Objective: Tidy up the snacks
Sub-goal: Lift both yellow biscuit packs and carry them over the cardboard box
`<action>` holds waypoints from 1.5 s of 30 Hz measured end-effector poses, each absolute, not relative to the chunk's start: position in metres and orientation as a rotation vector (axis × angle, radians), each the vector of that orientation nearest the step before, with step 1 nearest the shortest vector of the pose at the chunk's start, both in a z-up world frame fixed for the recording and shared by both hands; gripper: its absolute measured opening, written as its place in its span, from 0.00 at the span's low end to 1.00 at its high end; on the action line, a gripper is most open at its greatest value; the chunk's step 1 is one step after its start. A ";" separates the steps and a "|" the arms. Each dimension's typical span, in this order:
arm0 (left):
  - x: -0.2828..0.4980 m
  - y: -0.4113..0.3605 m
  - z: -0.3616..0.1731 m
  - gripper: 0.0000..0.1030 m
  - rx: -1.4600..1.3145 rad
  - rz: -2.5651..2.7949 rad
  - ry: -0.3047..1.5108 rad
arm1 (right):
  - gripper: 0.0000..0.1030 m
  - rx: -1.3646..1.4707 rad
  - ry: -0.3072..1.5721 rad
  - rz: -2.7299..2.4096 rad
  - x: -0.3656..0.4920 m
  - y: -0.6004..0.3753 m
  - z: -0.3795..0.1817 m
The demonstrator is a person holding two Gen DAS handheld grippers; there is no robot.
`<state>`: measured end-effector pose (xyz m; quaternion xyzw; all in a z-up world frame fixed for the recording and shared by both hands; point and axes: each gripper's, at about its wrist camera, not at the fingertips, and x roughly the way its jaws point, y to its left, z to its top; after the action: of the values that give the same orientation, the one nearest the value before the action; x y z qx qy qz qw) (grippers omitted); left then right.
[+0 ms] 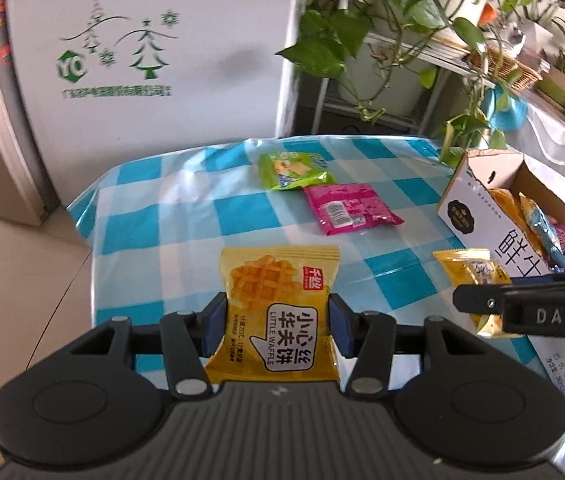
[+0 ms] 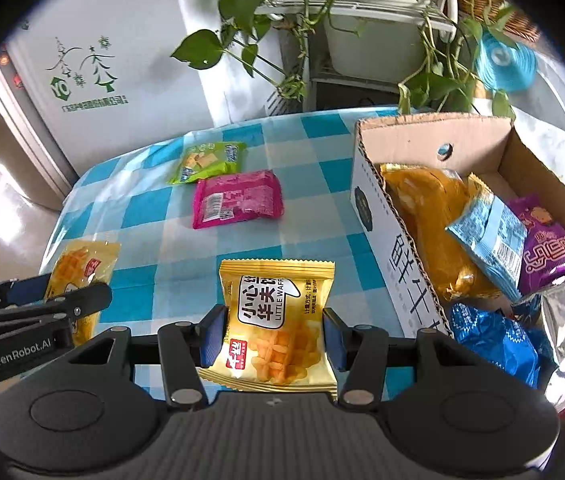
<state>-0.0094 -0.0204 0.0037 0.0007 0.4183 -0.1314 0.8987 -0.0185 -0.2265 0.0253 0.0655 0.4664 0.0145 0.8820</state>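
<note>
My left gripper is shut on a yellow waffle packet, held above the blue-checked tablecloth. My right gripper is shut on a second yellow waffle packet. Each gripper shows in the other's view: the right gripper with its packet at the right, the left gripper with its packet at the left. An open cardboard box stands right of the right gripper, holding several snack packets. A green packet and a pink packet lie on the table further off.
A white fridge stands beyond the table's far left edge. Trailing green plants on a shelf hang past the far edge, close to the box. The floor drops away left of the table.
</note>
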 end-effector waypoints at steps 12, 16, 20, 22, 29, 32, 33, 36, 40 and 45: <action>-0.034 -0.019 0.019 0.50 -0.068 -0.198 0.828 | 0.55 0.085 0.928 0.099 -0.025 -0.219 0.040; -0.040 -0.021 0.022 0.50 -0.067 -0.196 0.832 | 0.55 0.080 0.918 0.105 -0.027 -0.219 0.046; -0.043 -0.025 0.027 0.50 -0.068 -0.191 0.825 | 0.55 0.083 0.903 0.114 -0.029 -0.222 0.053; -0.043 -0.028 0.031 0.50 -0.073 -0.194 0.819 | 0.55 0.073 0.890 0.113 -0.031 -0.223 0.057; -0.047 -0.046 0.046 0.50 -0.065 -0.222 0.784 | 0.55 0.075 0.845 0.106 -0.036 -0.236 0.072; -0.048 -0.054 0.052 0.50 -0.059 -0.236 0.773 | 0.55 0.075 0.832 0.104 -0.036 -0.241 0.076; -0.048 -0.056 0.054 0.50 -0.059 -0.240 0.770 | 0.55 0.075 0.826 0.107 -0.037 -0.242 0.079; -0.049 -0.065 0.061 0.50 -0.065 -0.259 0.759 | 0.55 0.074 0.808 0.119 -0.039 -0.249 0.087; -0.047 -0.081 0.072 0.50 -0.057 -0.289 0.737 | 0.55 0.084 0.773 0.127 -0.042 -0.263 0.099; -0.044 -0.106 0.082 0.50 -0.062 -0.342 0.723 | 0.55 0.099 0.725 0.106 -0.047 -0.293 0.114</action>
<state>-0.0441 -0.1064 0.0820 -0.0300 0.3521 -0.1664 0.9206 -0.0466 -0.2926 0.1142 0.0484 0.3544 0.0518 0.9324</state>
